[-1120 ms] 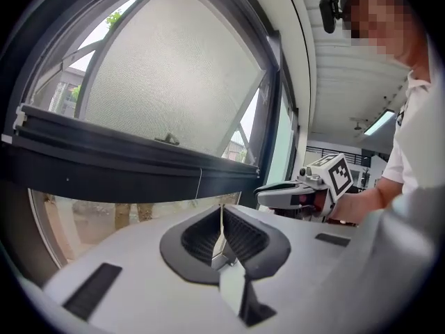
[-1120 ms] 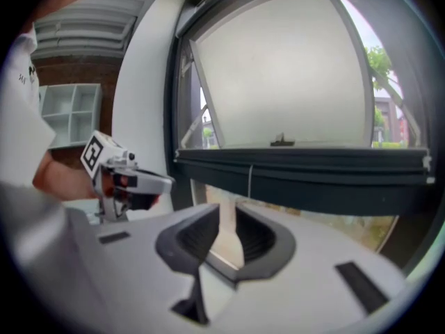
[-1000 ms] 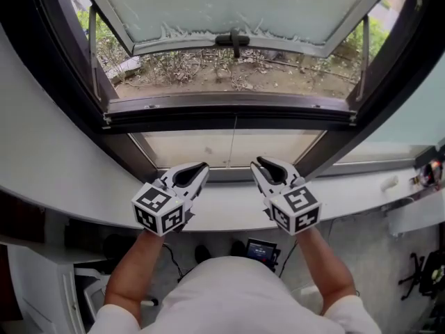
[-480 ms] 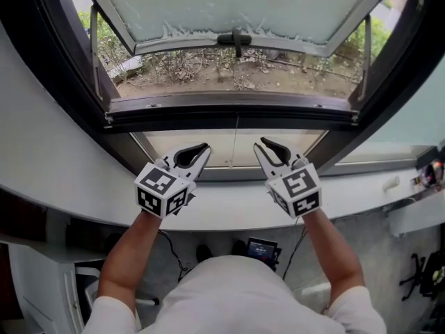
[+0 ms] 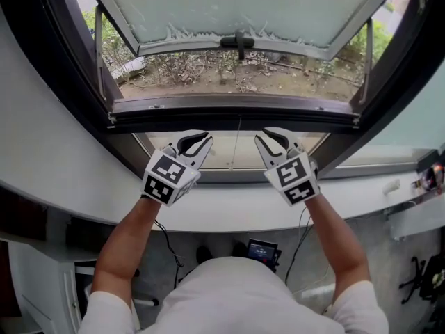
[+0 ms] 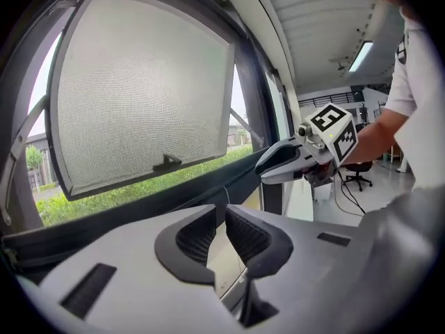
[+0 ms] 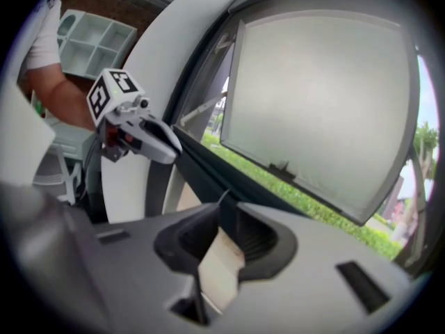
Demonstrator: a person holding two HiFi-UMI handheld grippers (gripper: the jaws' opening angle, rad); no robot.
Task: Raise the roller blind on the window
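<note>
Grippers: left gripper (image 6: 222, 214) and right gripper (image 7: 228, 211) are up side by side in front of the window, tips toward the glass.
Left jaws: have just been opening — only a thin gap now, and nothing is pinched in it.
Right jaws: have just been opening too, a bit wider than the left, and they grip nothing.
Cord (image 5: 237, 145): thin, hangs straight down between the two grippers, touching neither.
Roller blind (image 5: 226, 155): looks like the cream sheet filling the low pane behind the cord — I cannot tell for sure.
Dark bar (image 5: 229, 113): runs across just above the cream sheet.
Top window (image 5: 243, 5): frosted, swung open outward, black handle (image 5: 238, 42) on its low edge.
Outside: dirt (image 5: 278, 82) and green plants (image 5: 115, 44) under the open window.
White ledge (image 5: 69, 179): curves below the grippers.
Arms (image 5: 128, 245): reach up from short white sleeves (image 5: 104, 312).
</note>
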